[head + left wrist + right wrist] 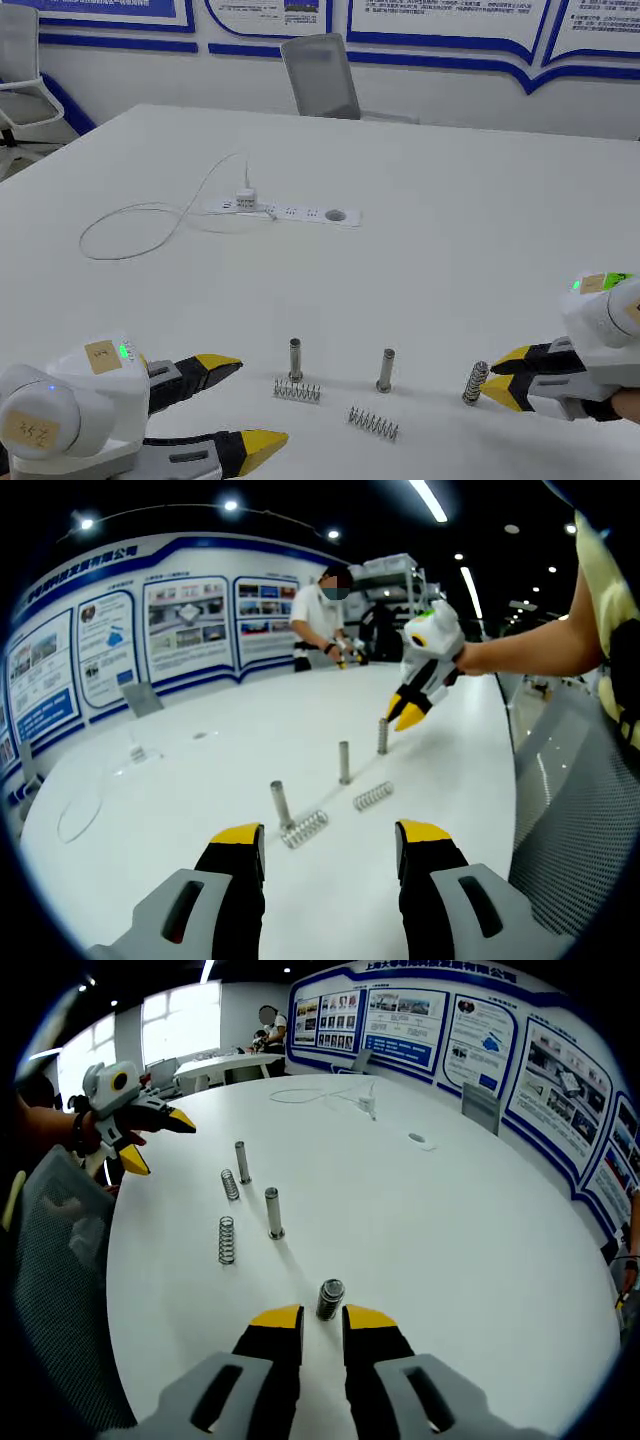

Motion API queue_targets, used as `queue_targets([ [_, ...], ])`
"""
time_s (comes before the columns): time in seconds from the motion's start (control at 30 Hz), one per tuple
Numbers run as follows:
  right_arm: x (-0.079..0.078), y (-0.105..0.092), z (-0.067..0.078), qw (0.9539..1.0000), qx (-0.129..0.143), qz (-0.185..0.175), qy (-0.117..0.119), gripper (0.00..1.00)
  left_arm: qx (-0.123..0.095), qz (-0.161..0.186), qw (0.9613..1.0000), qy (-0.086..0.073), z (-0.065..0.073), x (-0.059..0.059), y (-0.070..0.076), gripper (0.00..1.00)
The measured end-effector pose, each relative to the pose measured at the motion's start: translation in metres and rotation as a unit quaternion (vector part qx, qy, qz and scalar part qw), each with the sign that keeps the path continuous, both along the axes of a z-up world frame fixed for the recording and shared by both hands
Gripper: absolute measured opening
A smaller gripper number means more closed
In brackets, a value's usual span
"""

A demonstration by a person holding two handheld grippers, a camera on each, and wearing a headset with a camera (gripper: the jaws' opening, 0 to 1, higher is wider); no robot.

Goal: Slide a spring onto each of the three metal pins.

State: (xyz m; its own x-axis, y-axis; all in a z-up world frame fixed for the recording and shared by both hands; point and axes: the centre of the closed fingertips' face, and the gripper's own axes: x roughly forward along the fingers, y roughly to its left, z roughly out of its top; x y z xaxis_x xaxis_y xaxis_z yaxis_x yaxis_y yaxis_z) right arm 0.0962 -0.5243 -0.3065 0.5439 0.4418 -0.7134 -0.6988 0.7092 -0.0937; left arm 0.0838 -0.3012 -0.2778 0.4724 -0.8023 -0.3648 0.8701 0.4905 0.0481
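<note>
Three metal pins stand upright in a row on the white table (480, 200), across the lower part of the head view. We see the first pin (295, 358) left of centre and the second pin (386, 368) right of centre. The third pin (480, 367) is further right, with a fitted spring (473, 388) coiled round its shaft. The first loose spring (297, 391) lies flat just below the foot of the first pin. The second loose spring (373, 423) lies lower, between the first two pins and apart from both.

In the lower left corner the left gripper (240, 403) is released, its yellow-tipped jaws spread wide with nothing between them. At the right edge the right gripper (500, 375) has its jaws parted by a narrow gap and grasps nothing. Its tips sit just beside the fitted spring, and we cannot tell whether they touch it. In the right gripper view the third pin (330, 1300) stands just above the gap between the tips.

Further up the table we see a power strip (290, 212) with a white cable (150, 215).
</note>
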Motion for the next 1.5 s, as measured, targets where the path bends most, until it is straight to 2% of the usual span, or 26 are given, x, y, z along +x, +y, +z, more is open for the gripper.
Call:
queue_targets([
  [0.2, -0.013, 0.007, -0.004, 1.0, 0.001, 0.004, 0.006, 0.17, -0.001, -0.003, 1.0, 0.0, 0.0, -0.001, -0.002, 0.54],
  [0.4, -0.025, 0.03, -0.007, 0.9996, 0.007, 0.026, 0.012, 0.17, -0.002, -0.005, 1.0, -0.001, 0.0, -0.001, -0.003, 0.54],
  [0.6, -0.03, 0.055, -0.011, 0.9984, 0.013, 0.052, 0.018, 0.17, -0.002, -0.007, 1.0, -0.001, 0.0, -0.003, -0.003, 0.54],
  [0.73, -0.028, 0.07, -0.013, 0.9971, 0.014, 0.072, 0.02, 0.17, -0.001, -0.009, 1.0, 0.0, -0.001, -0.005, -0.004, 0.53],
  [1.0, -0.022, 0.09, -0.016, 0.995, 0.013, 0.097, 0.023, 0.17, 0.0, -0.015, 0.9999, 0.0, -0.001, -0.005, -0.009, 0.53],
  [1.5, -0.016, 0.106, -0.038, 0.9923, 0.011, 0.114, 0.047, 0.16, 0.005, -0.024, 0.9997, 0.004, -0.004, -0.009, -0.013, 0.52],
])
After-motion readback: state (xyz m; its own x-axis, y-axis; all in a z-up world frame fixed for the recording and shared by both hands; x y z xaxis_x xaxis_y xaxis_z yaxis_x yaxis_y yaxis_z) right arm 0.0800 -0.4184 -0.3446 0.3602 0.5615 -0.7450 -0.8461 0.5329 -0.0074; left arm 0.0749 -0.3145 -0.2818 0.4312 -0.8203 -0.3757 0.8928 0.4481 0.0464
